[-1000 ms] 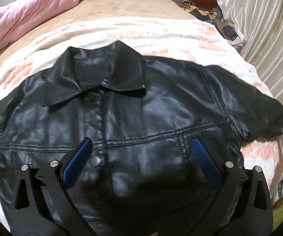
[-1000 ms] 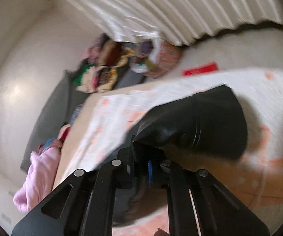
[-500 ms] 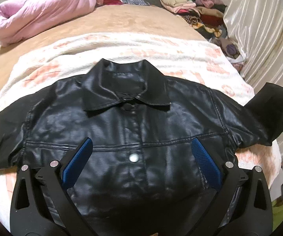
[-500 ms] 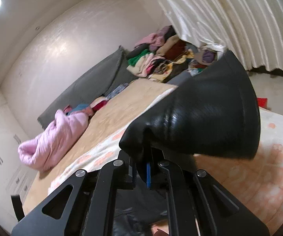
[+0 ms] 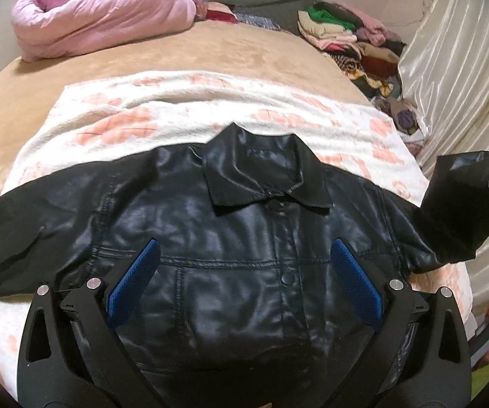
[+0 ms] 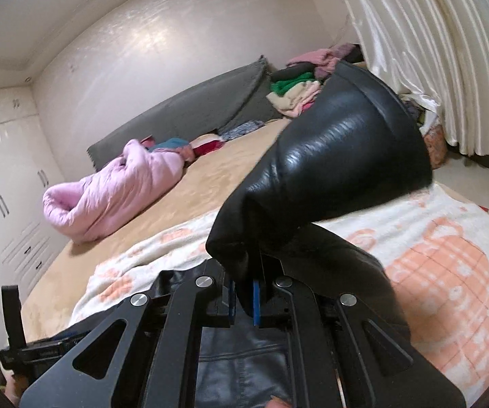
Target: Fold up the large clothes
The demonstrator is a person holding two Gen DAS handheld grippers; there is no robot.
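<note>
No legible text anywhere.

Left wrist view looks down over the jacket (image 5: 231,258) toward the headboard; right wrist view, close at its lifted sleeve (image 6: 339,156), shares the bed (image 5: 183,54).

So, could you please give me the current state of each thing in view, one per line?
Black leather jacket: spread front-up on the blanket, buttoned, collar flat.
Jacket's right-side sleeve: lifted off the bed, pinched at its edge.
Right gripper: shut on the sleeve.
Left gripper: open, empty, above the jacket.
White and peach blanket: laid flat under the jacket.
Pink puffy quilt: rolled up at the bed's far end.
</note>
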